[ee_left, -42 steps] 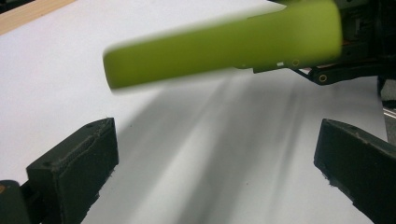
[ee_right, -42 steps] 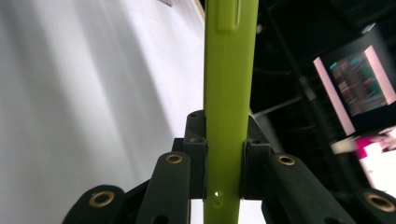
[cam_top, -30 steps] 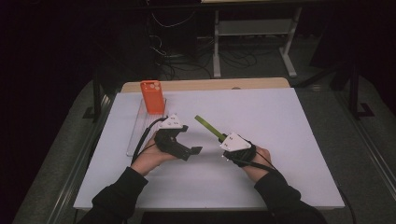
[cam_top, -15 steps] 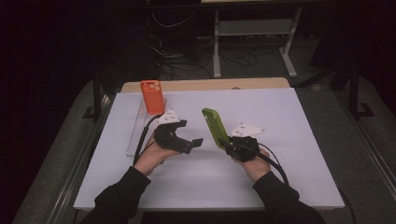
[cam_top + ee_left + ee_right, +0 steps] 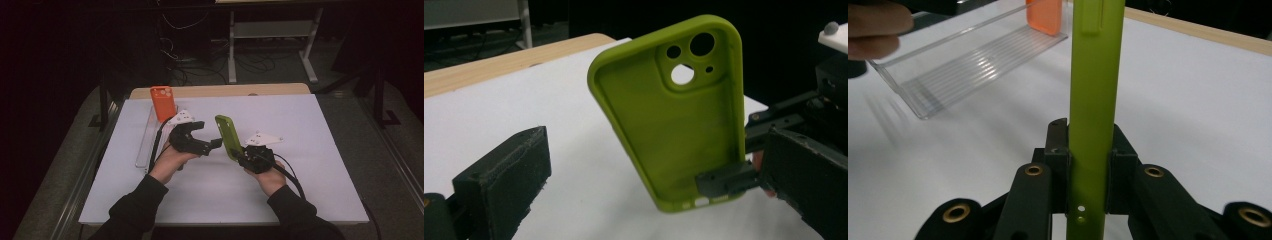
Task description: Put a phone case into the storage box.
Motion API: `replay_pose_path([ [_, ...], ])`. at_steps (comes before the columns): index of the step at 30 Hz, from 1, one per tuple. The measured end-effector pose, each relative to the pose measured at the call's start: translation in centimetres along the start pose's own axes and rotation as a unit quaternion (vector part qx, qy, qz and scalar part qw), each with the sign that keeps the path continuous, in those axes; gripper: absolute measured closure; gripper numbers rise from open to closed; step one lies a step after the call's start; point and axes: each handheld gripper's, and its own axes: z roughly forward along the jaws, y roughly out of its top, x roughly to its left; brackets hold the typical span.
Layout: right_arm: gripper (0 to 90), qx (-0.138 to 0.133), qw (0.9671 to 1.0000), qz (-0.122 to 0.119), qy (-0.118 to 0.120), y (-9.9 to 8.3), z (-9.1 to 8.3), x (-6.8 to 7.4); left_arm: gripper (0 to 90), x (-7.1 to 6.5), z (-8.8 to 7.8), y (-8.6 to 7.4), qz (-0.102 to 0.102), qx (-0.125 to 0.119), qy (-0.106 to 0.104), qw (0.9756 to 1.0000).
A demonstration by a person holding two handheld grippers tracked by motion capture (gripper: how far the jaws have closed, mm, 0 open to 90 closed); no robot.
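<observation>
Left edge: clear tray [image 5: 145, 145] and orange case [image 5: 163, 103] block passage.
Centre: green case [image 5: 229, 136] stands between both claws.
Right worktop [image 5: 320, 150]: open.

Worktop [image 5: 310, 150]: white, flat, rectangular.
Wood strip [image 5: 240, 90]: pale, runs along the worktop's far edge.
Rail [image 5: 75, 200]: metal, beside the worktop's left edge.
Stand [image 5: 272, 30]: white frame, on the floor beyond the far edge.
Cables [image 5: 195, 60]: loose on the dark floor, left of the stand.
</observation>
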Motion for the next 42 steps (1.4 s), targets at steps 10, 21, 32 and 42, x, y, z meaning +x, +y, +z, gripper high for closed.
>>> replay_pose_path([
  [10,75.6,-0.013,0.9997,0.007,0.017,0.1,0.0,0.3,0.0,-0.2,0.4,-0.2,-0.003,-0.013,-0.014,0.9998],
  [21,75.6,-0.021,0.9991,0.004,0.036,0.4,-0.1,1.1,0.0,0.0,0.4,-0.2,-0.004,-0.023,-0.017,0.9996],
  [32,75.6,-0.018,0.9986,-0.006,0.05,0.3,0.3,2.0,0.0,-0.3,0.6,-0.2,-0.001,-0.032,-0.03,0.999],
  [42,75.5,-0.016,0.9984,-0.008,0.053,0.2,0.6,2.4,0.0,-0.4,0.7,-0.2,-0.012,-0.039,-0.031,0.9987],
])
